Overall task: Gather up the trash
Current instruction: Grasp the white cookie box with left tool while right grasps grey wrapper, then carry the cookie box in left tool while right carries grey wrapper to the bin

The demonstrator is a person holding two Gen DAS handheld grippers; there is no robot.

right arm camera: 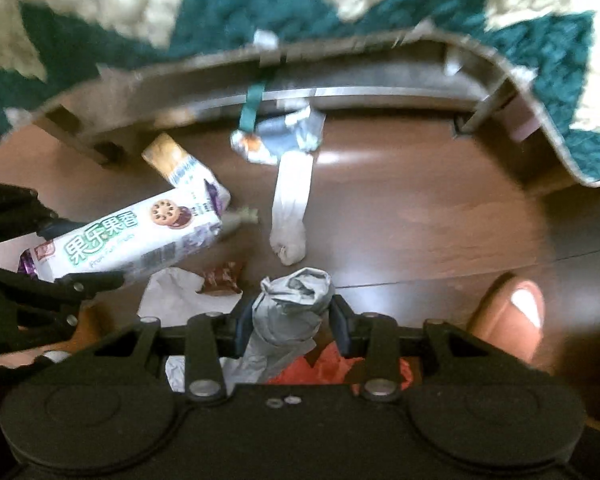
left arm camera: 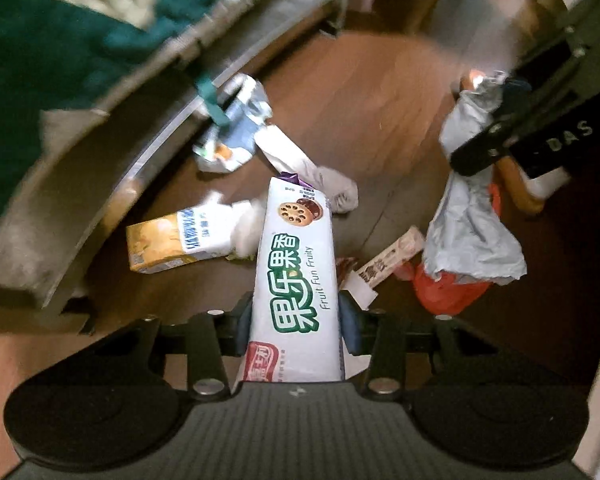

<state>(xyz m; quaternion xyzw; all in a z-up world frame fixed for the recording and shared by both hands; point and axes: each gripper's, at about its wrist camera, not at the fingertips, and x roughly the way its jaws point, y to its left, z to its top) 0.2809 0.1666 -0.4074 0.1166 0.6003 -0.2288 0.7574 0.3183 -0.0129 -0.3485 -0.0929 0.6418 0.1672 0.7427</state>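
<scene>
In the left wrist view the left hand-held gripper (left arm camera: 294,320) is clamped on a white biscuit box (left arm camera: 296,276), which stands up the middle of the frame between its pads, lifted off the brown floor (left arm camera: 360,92). At centre left of that frame a yellow carton (left arm camera: 168,244) lies on the floor, with a crumpled blue-white wrapper (left arm camera: 236,136) above it by the sofa edge (left arm camera: 112,136) and a white sock (left arm camera: 304,168) just right of that. At lower right, a small snack stick (left arm camera: 392,260) and a red bag (left arm camera: 444,292) lie near each other.

In the right wrist view the right hand-held gripper (right arm camera: 292,320) is clamped on a wad of grey paper (right arm camera: 292,308) at lower centre.

Both loads look secure, but the box is gripped near one end and could swing; carrying it upright and steady seems wise. The paper hangs loose below the pads, so a firm squeeze and a smooth carry should keep it from slipping. Several pieces remain on the floor, so the job is far from finished.
</scene>
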